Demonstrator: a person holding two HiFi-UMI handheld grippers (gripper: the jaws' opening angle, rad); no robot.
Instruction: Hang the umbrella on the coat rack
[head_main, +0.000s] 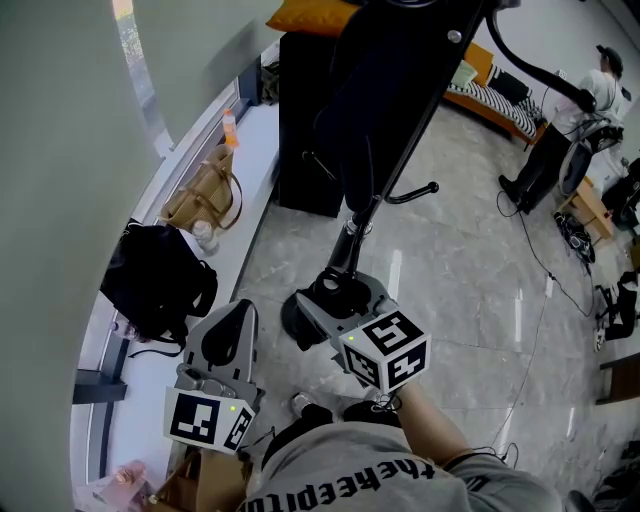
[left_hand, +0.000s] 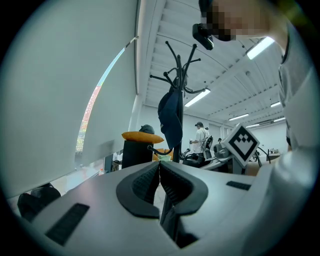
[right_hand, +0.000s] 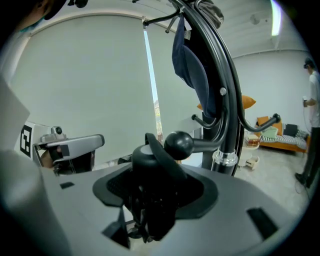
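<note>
Presently, the left gripper (head_main: 236, 322) is held low with its jaws pressed together on nothing. The right gripper (head_main: 335, 292) pinches the black umbrella (right_hand: 150, 170) at one end, just beside a ball-tipped peg (right_hand: 178, 143) low on the coat rack (right_hand: 225, 115); contact between umbrella and peg cannot be confirmed. A dark garment (right_hand: 192, 65) hangs from the rack's upper hooks.

coat rack (right_hand: 226, 130) 1 | umbrella (right_hand: 145, 160) 1 | bags 2: tan bag (head_main: 203, 192), black bag (head_main: 155, 275) | bottle (head_main: 229, 128) 1

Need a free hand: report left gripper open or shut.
Shut: the left gripper shows its jaws closed together, nothing between them.
</note>
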